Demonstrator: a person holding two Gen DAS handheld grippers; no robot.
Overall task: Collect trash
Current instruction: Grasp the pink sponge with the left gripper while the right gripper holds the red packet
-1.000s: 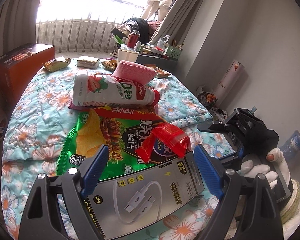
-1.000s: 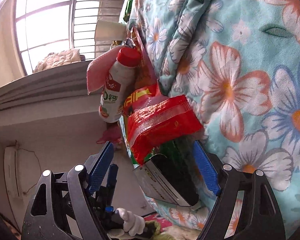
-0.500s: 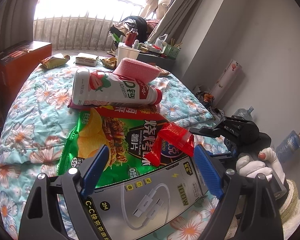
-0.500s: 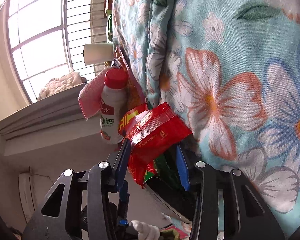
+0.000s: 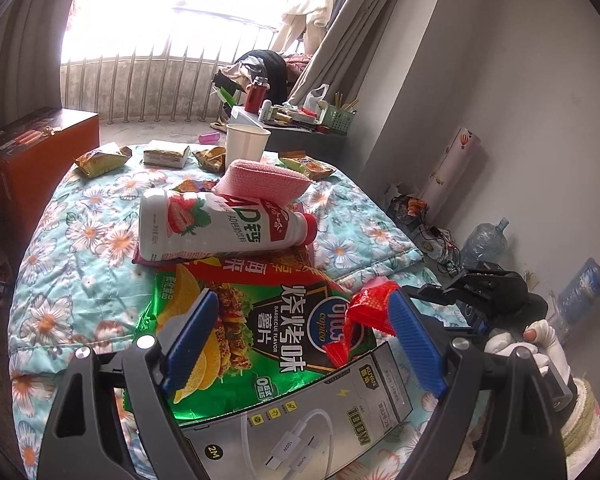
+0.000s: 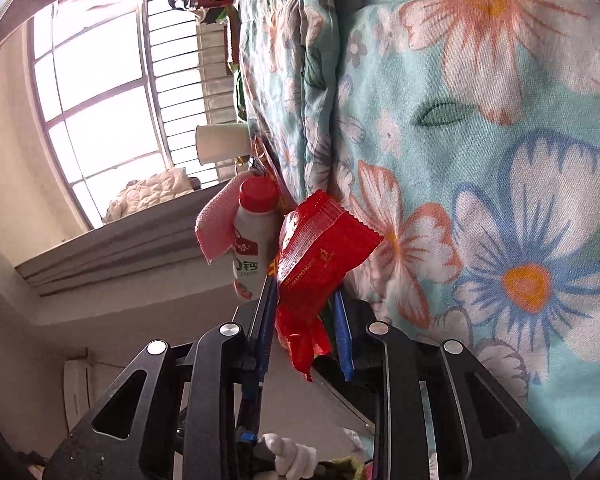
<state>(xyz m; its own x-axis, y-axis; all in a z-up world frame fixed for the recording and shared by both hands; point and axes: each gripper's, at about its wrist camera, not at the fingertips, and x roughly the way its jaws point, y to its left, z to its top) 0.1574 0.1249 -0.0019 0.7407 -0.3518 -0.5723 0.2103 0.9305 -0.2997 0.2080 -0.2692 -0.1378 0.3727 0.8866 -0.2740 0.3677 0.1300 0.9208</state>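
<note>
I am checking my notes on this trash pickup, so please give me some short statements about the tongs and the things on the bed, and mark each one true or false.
1. The right tongs are shut on the red wrapper. True.
2. The left tongs hold the chip bag. False: they are open, above the bag and the cable box.
3. The bottle stands upright. False: it lies on its side.
4. A pink cloth rests against the bottle. True.
5. The paper cup lies flat on its side. False: it stands upright on the bed.
</note>
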